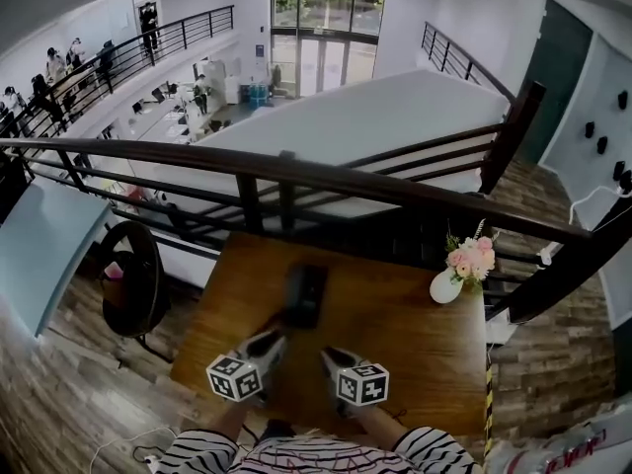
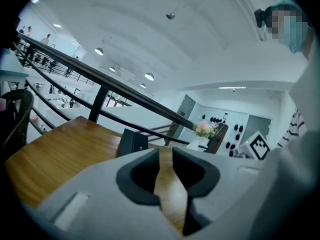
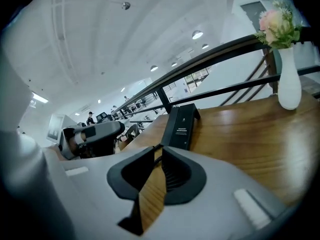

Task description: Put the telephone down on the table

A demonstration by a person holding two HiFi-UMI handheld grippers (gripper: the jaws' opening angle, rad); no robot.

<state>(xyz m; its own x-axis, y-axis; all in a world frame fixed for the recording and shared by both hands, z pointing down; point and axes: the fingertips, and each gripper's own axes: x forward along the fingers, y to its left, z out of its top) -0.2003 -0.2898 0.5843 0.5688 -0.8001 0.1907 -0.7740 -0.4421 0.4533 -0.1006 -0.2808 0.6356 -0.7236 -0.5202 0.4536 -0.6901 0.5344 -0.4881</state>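
The black telephone (image 1: 306, 296) rests on the wooden table (image 1: 405, 349), near its middle, with nothing gripping it. Both grippers hover on the near side of it, apart from it. My left gripper (image 1: 278, 334) points toward the phone's near left corner; its jaws stand a narrow slit apart with nothing between them. My right gripper (image 1: 327, 355) sits a little nearer to me, its jaw tips meeting, empty. In the left gripper view the telephone (image 2: 132, 141) lies just beyond the gripper (image 2: 165, 153). The right gripper view shows the telephone (image 3: 181, 126) past the gripper (image 3: 159, 149).
A white vase with pink flowers (image 1: 449, 282) stands at the table's far right corner. A dark railing (image 1: 296, 178) runs behind the table, with an open drop beyond it. A round black chair (image 1: 133, 279) stands left of the table. A striped sleeve (image 1: 296, 457) shows at the bottom.
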